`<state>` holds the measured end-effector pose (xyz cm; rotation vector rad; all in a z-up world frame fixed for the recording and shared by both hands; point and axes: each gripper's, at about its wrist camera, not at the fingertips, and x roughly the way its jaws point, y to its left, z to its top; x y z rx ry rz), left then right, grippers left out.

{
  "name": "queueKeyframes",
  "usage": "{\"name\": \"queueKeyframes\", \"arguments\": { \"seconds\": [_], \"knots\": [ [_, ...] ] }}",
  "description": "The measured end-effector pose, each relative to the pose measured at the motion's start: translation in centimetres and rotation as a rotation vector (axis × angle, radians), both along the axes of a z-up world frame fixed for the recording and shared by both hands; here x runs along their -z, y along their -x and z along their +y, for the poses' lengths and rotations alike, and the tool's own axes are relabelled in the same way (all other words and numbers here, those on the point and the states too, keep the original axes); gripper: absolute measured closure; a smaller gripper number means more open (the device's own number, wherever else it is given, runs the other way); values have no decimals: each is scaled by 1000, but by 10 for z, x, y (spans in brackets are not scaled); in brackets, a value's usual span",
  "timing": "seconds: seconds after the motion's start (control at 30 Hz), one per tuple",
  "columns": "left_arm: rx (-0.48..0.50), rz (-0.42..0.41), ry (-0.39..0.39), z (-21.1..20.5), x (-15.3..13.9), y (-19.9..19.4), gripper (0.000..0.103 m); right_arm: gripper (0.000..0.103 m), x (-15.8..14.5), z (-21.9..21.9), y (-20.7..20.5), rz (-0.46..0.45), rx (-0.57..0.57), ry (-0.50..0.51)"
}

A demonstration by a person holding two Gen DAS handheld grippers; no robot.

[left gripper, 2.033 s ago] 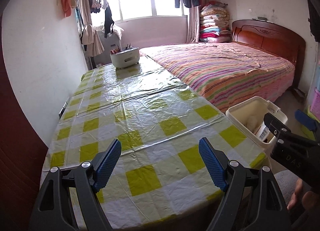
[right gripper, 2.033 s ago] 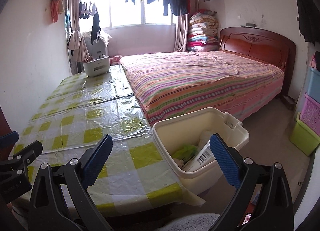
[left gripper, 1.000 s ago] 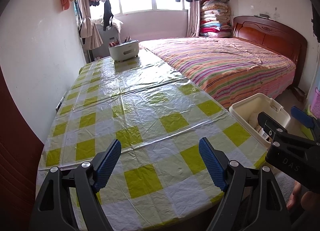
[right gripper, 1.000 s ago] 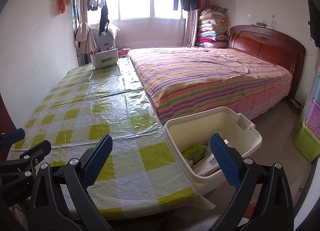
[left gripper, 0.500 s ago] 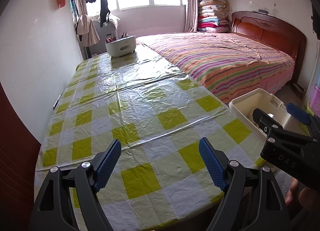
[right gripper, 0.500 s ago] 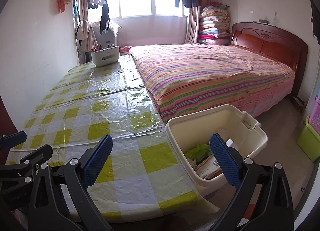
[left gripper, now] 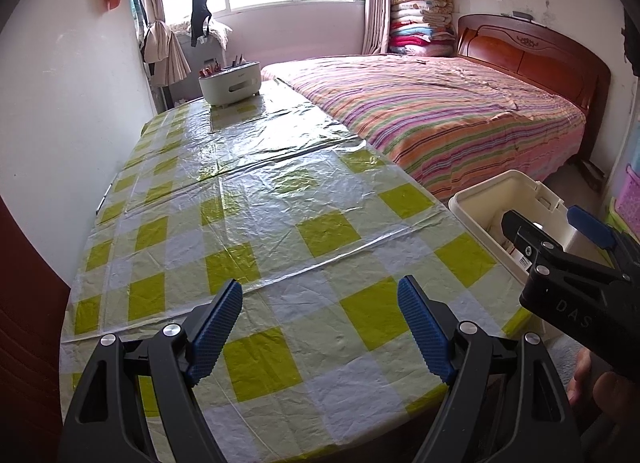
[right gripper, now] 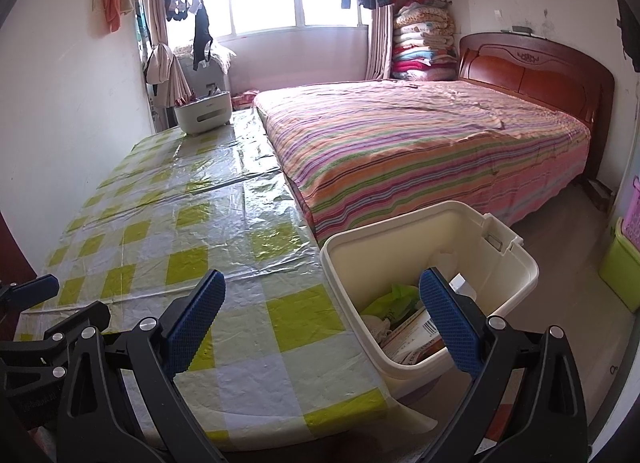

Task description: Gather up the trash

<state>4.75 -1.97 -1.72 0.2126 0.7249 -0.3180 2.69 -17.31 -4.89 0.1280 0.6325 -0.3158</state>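
A cream plastic bin point(right gripper: 472, 231) stands beside the table's right edge and holds trash: a green wrapper point(right gripper: 394, 299), a barcoded package point(right gripper: 420, 337) and crumpled white paper. It also shows in the left wrist view point(left gripper: 508, 191). My left gripper point(left gripper: 320, 327) is open and empty above the near end of the checked tablecloth point(left gripper: 256, 223). My right gripper point(right gripper: 320, 315) is open and empty, above the table's right edge and the bin; it also shows in the left wrist view point(left gripper: 560, 231).
A white caddy point(left gripper: 231, 83) stands at the table's far end. A striped bed point(right gripper: 420, 151) runs along the table's right side. Green point(right gripper: 622, 267) and pink crates point(right gripper: 634, 219) stand on the floor at far right. A wall point(left gripper: 60, 123) lies left.
Both grippers have drawn back and risen a little, so more of the table and bin shows. Both stay open and empty.
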Motion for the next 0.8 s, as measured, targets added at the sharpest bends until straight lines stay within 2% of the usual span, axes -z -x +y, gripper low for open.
{"name": "queueKeyframes", "arguments": {
  "seconds": [0.8],
  "knots": [
    [48, -1, -34, -22, -2, 6, 25, 7, 1, -8, 0, -2, 9, -31]
  ]
}}
